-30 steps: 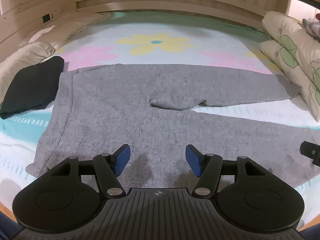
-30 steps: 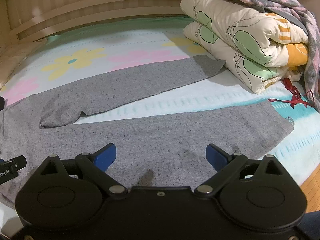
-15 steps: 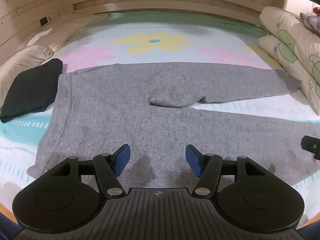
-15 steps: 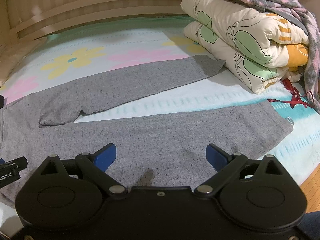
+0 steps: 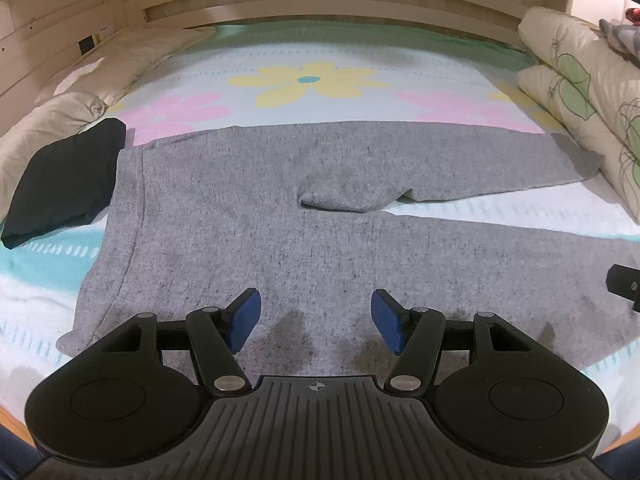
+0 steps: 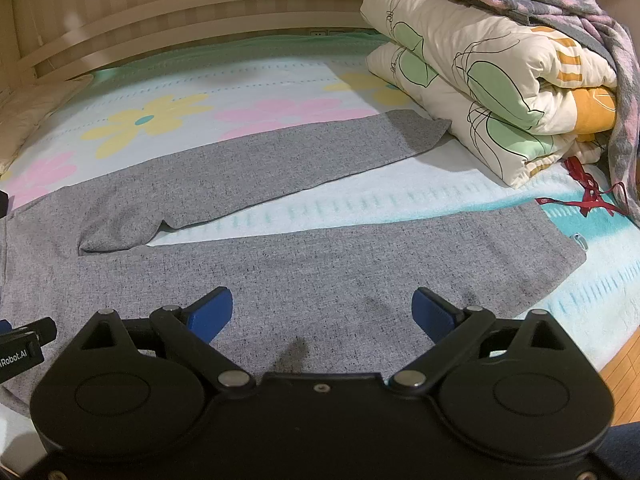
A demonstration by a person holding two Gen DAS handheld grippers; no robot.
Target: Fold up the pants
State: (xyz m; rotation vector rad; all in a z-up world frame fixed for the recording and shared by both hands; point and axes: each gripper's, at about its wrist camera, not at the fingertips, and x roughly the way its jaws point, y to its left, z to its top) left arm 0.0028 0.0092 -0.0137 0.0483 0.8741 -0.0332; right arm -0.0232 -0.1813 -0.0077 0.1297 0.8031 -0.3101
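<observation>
Lying flat on the bed (image 5: 320, 52), grey pants (image 5: 248, 232) (legs splayed apart), both grippers' fingers wide, empty.

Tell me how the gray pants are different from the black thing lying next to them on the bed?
The gray pants are spread out flat with both legs stretched apart, while the black cloth is folded into a small bundle. The pants cover much of the bed; the black cloth takes up just a corner beside the waistband and leans on the cream pillow. The pants are speckled light gray; the cloth is plain black. Both lie on the flowered sheet.
</observation>
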